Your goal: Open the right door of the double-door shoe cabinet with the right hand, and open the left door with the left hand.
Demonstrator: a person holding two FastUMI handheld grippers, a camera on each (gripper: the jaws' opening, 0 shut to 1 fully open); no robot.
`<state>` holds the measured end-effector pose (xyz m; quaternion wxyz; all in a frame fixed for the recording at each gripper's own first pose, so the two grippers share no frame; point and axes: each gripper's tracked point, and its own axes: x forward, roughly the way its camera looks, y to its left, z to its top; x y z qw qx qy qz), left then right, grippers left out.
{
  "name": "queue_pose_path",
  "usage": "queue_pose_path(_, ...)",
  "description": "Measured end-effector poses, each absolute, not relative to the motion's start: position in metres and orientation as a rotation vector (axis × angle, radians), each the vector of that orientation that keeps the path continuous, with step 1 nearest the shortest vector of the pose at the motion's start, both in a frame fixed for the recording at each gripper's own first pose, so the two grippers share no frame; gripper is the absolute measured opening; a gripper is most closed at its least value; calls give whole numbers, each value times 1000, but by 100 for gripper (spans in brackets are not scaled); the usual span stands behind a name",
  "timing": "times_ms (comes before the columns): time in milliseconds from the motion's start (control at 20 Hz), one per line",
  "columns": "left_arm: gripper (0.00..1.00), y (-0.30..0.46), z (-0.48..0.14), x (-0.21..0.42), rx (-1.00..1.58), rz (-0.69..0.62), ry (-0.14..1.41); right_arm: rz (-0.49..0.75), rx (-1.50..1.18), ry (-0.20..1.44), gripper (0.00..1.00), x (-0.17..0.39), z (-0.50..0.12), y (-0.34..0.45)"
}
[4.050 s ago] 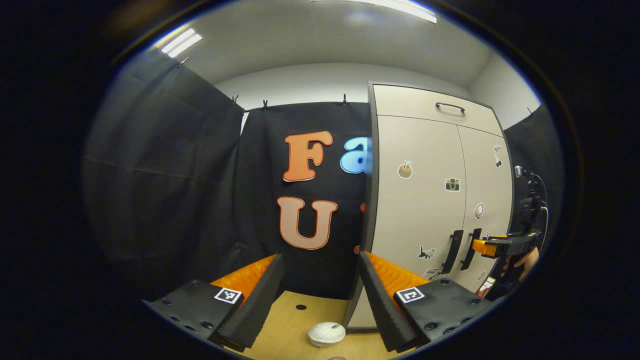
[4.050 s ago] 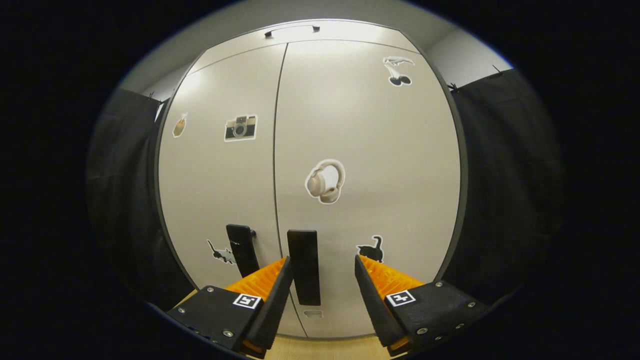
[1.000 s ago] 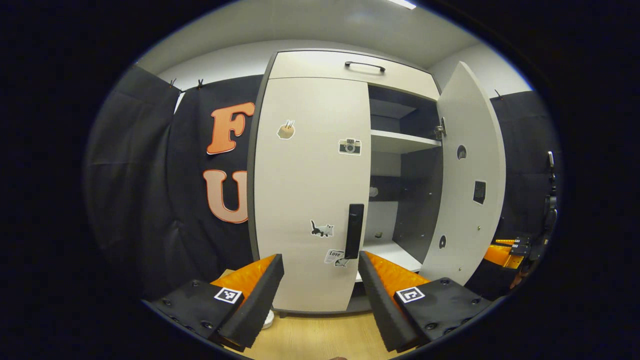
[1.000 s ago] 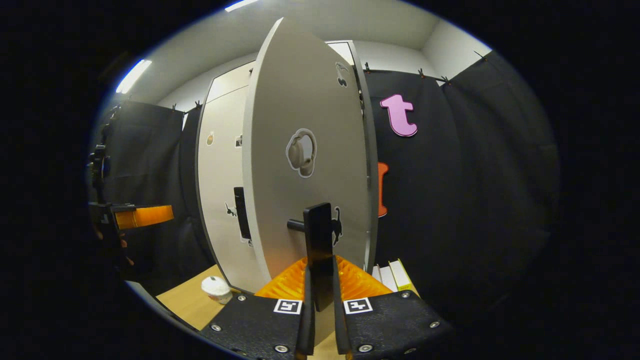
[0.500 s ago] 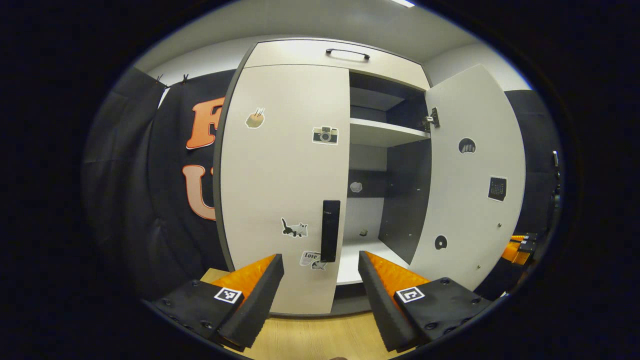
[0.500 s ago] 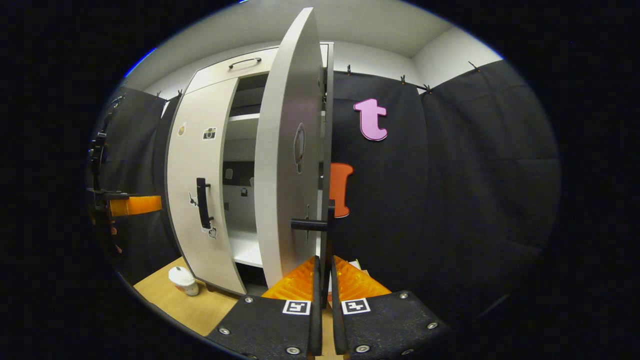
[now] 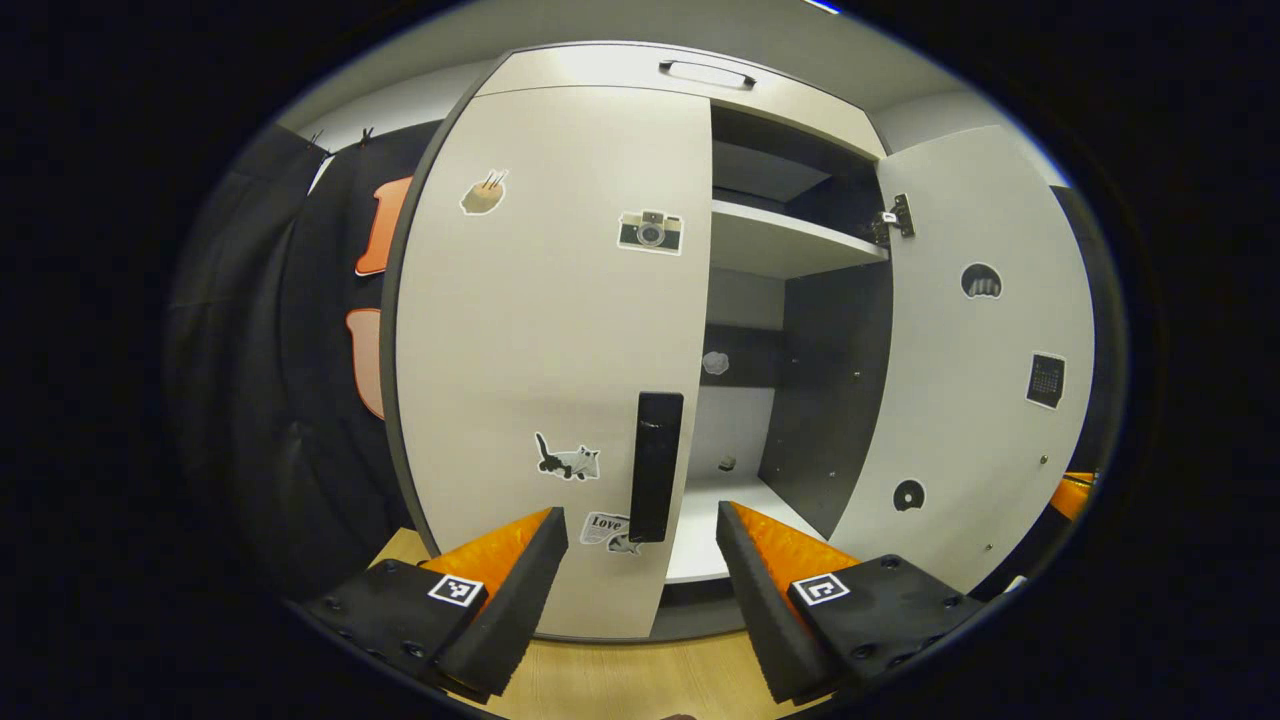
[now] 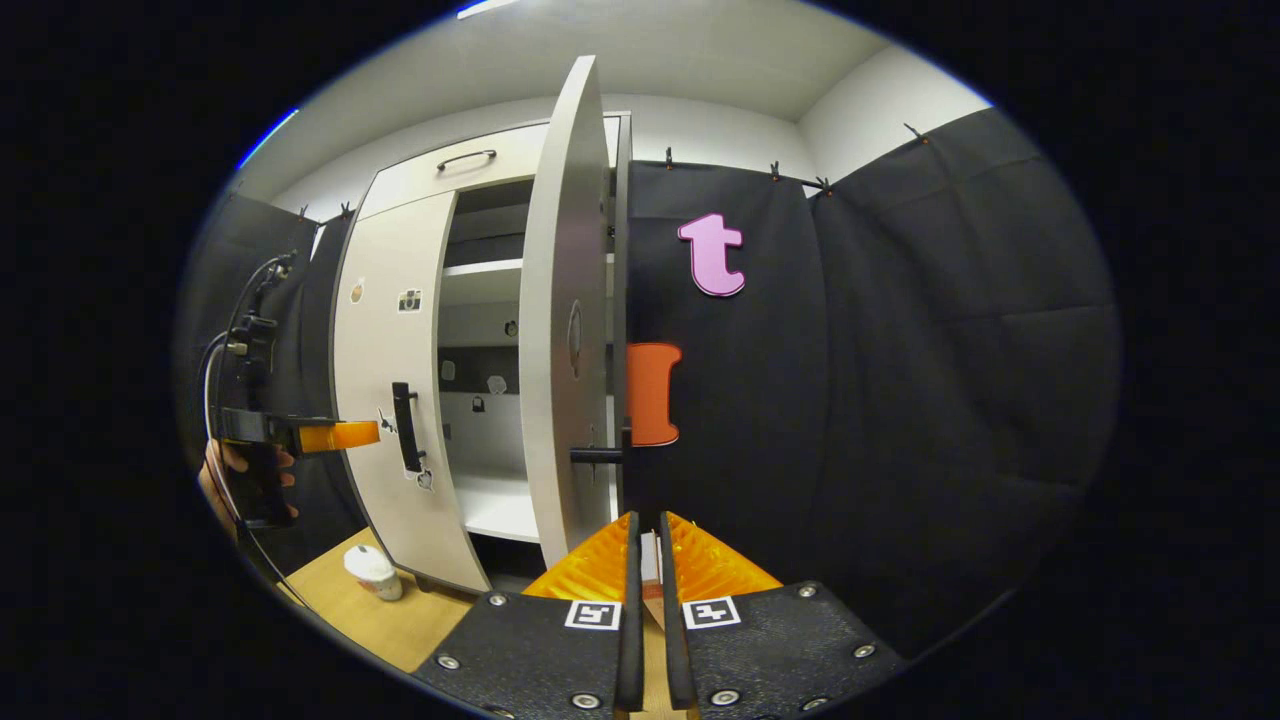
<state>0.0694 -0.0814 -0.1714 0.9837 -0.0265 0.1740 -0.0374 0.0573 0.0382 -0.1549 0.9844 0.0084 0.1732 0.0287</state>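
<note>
**Right door open, left door waiting: where we could slip**

Black cloth walls close in the booth around the shoe cabinet [image 7: 700, 75], which stands on a pale wood floor [image 7: 640, 680]. We see the right door [image 7: 985, 350] swung wide, its inner face turned toward us in the left gripper view and its edge-on panel in the right gripper view. The left door [image 7: 550, 330] is flush and closed.

Our left gripper [image 7: 640, 570] is spread wide, holding nothing, with the left door's handle [image 7: 655, 465] lined up between its fingers but a little way ahead. Our right gripper [image 8: 645, 590] has its fingers nearly together; the right door's handle [image 8: 610, 455] sits beyond the tips, so we judge it has let go, though we cannot tell for certain.

The risks we see:
- Closing the left gripper too early would pinch air or only the handle's lower tip and slip off on the pull.
- Driving in off-centre could jam a finger against the door face.
- The paper cup [image 8: 372, 570] on the floor stands near the left door's sweep and might be knocked over.
- The freed right door may drift back.
</note>
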Motion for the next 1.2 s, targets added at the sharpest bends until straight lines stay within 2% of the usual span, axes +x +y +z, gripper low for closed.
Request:
queue_pose_path(150,95,-85,-184,89,-48,-72,360,-9,7,355,12,49,-156,20)
queue_pose_path(200,98,-83,-188,98,-39,-59,367,-24,7,357,13,47,-157,17)
queue_pose_path(250,96,-80,-193,106,-34,-39,367,-39,5,364,14,44,-159,13)
queue_pose_path(350,95,-75,-199,120,-32,-18,359,-51,10,382,26,39,-162,10)
queue_pose_path(400,95,-74,-202,127,-39,-23,358,-61,9,384,37,36,-163,7)
queue_pose_path(500,92,-72,-208,136,-42,-21,365,-88,1,387,50,35,-164,0)
queue_pose_path(550,93,-75,-208,140,-37,-24,362,-99,-2,390,49,33,-165,-3)
queue_pose_path(600,92,-75,-208,142,-20,-20,359,-107,-5,392,59,31,-167,-4)
queue_pose_path(700,89,-73,-208,148,8,-4,353,-115,-8,393,66,30,-168,-6)
queue_pose_path(800,90,-79,-210,150,-1,-17,358,-123,-13,396,71,28,-170,-8)
queue_pose_path(850,80,-79,-210,150,2,-11,358,-124,-16,397,72,27,-170,-9)
queue_pose_path(900,75,-79,-211,153,19,-7,357,-129,-17,401,75,27,-172,-9)
queue_pose_path(1200,72,-90,-214,154,14,-35,373,-134,-11,401,80,21,-174,-10)
